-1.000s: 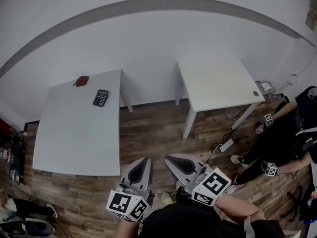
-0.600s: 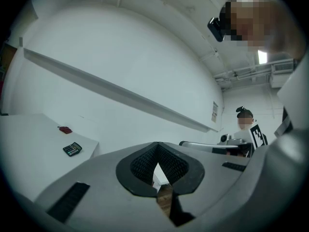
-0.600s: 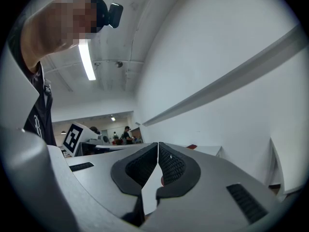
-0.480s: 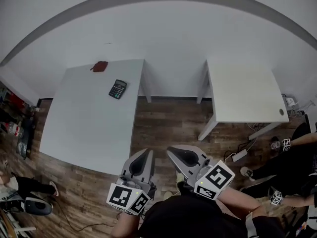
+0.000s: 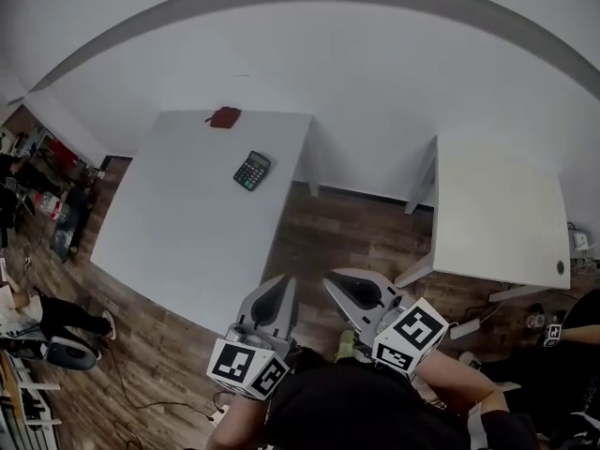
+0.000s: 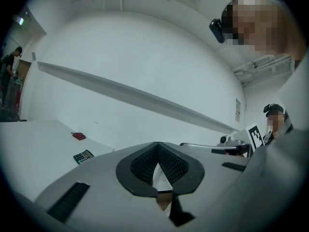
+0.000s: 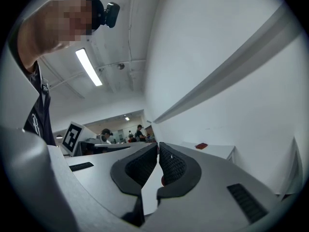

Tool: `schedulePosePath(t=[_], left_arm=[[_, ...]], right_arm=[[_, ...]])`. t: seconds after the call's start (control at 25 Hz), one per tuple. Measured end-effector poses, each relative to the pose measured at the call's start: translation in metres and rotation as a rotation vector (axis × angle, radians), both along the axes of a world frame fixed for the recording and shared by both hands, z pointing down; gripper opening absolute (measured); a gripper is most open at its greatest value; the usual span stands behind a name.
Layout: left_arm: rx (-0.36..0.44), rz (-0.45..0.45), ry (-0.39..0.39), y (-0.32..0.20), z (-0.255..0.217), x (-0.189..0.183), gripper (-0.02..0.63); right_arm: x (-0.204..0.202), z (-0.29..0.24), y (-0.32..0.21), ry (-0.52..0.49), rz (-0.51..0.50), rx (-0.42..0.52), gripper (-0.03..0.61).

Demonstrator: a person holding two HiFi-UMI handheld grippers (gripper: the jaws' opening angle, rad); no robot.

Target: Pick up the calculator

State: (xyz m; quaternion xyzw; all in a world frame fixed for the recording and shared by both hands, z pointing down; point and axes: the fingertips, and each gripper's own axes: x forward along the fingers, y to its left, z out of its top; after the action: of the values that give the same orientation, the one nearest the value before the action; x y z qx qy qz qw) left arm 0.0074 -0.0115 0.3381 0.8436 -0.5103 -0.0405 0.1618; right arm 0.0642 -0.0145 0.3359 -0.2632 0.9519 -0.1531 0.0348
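Observation:
A small dark calculator (image 5: 252, 170) lies flat on the far part of a white table (image 5: 178, 232) at the left of the head view; in the left gripper view the calculator (image 6: 83, 156) shows small and far off to the left. My left gripper (image 5: 278, 284) is held low near my body, over the floor, well short of the table's near edge, jaws shut and nothing in them. My right gripper (image 5: 339, 277) hangs beside it, also shut and empty. The left gripper (image 6: 158, 151) and right gripper (image 7: 158, 151) both point up toward the wall.
A small red thing (image 5: 223, 117) lies at the table's far edge, beyond the calculator. A second white table (image 5: 497, 214) stands to the right, with wood floor (image 5: 347, 237) between the two. People (image 5: 37, 312) and clutter are at the left margin.
In the head view the table and calculator have slid right and downward, closer to the middle. Both grippers keep the same pose near my body, shut.

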Motion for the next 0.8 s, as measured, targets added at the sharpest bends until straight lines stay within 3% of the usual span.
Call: schedulePosePath(t=[0.48, 0.8], left_arm=[[0.006, -0.077, -0.021, -0.070, 0.014, -0.030, 0.005], [0.019, -0.087, -0.025, -0.165, 0.033, -0.073, 0.005]], right_arm=[[-0.039, 0.031, -0.085, -0.022, -0.109, -0.117, 0.014], [-0.092, 0.070, -0.201, 0.000, -0.110, -0.173, 0.014]])
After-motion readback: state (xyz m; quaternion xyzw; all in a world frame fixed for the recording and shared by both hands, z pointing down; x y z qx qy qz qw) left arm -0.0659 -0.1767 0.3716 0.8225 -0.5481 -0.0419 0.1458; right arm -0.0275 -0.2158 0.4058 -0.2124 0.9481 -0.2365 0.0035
